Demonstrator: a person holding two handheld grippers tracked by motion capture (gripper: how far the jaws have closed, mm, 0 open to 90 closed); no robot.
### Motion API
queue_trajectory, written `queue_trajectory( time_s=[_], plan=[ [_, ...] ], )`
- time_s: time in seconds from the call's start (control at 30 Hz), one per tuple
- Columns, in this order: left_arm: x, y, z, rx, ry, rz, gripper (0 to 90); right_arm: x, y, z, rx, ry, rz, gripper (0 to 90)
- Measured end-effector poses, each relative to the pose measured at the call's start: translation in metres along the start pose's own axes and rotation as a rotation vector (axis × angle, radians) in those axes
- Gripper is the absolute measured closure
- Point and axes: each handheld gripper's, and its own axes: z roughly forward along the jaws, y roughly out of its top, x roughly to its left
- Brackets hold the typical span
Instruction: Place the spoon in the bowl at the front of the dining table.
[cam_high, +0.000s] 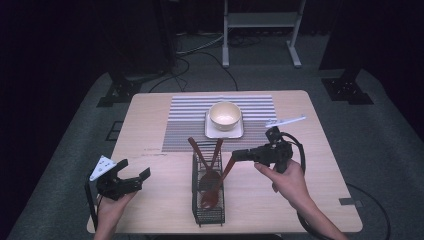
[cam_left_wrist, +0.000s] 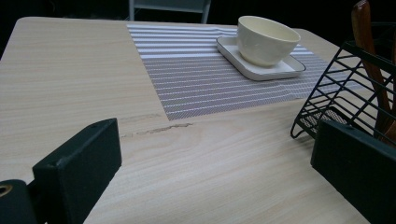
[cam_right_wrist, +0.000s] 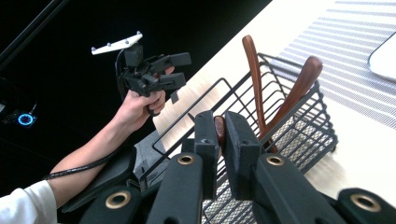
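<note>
My right gripper (cam_high: 236, 155) (cam_right_wrist: 220, 122) is shut on the handle end of a red-brown wooden spoon (cam_high: 224, 175) (cam_right_wrist: 219, 135). The spoon slants down into a black wire basket (cam_high: 196, 200) (cam_right_wrist: 299, 126) at the table's middle front. Two more wooden utensil handles (cam_high: 193, 146) (cam_right_wrist: 254, 65) lean in the basket's far end. My left gripper (cam_high: 134, 170) (cam_left_wrist: 215, 177) stands open at the front left, over bare wood, with nothing between its jaws. It also appears in the right gripper view as the left gripper (cam_right_wrist: 175, 70), held in a hand.
A cream bowl (cam_high: 225, 115) (cam_left_wrist: 266, 39) sits on a white square plate (cam_high: 210, 132) (cam_left_wrist: 229, 46), on a striped placemat (cam_high: 185, 125) (cam_left_wrist: 196, 88) at the table's far middle. A white stand (cam_high: 260, 30) is on the floor behind the table.
</note>
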Motion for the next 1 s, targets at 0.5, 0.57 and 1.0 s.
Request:
queue_trajectory(
  time_s=[0.5, 0.57, 1.0],
  plan=[
    [0.002, 0.0, -0.001, 0.001, 0.008, -0.001, 0.8, 0.001, 0.013, -0.011, -0.015, 0.022, 0.035, 83.8],
    [0.002, 0.0, -0.001, 0.0, 0.008, -0.002, 0.9, 0.001, 0.015, -0.013, -0.016, 0.02, 0.037, 83.7],
    [0.003, 0.0, -0.001, -0.001, 0.009, 0.0, 0.8, 0.004, 0.026, -0.018, -0.022, 0.032, 0.046, 83.8]
  ],
)
